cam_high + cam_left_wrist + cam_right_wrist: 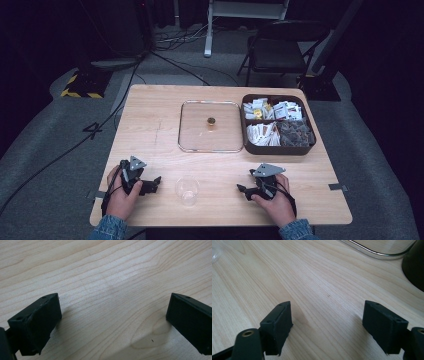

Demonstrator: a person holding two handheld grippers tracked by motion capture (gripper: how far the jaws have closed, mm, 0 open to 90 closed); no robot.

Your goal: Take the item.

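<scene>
1. Light wood-grain surface, sitting on grey floor.
2. A clear glass lid with a metal rim and a small gold knob lies flat mid-surface.
3. Just right of it sits a dark tray with 4 compartments of packets.
4. A clear cup stands near the front edge.
5. Both grippers rest down on the wood too, left gripper and right gripper, either side of the cup.
</scene>
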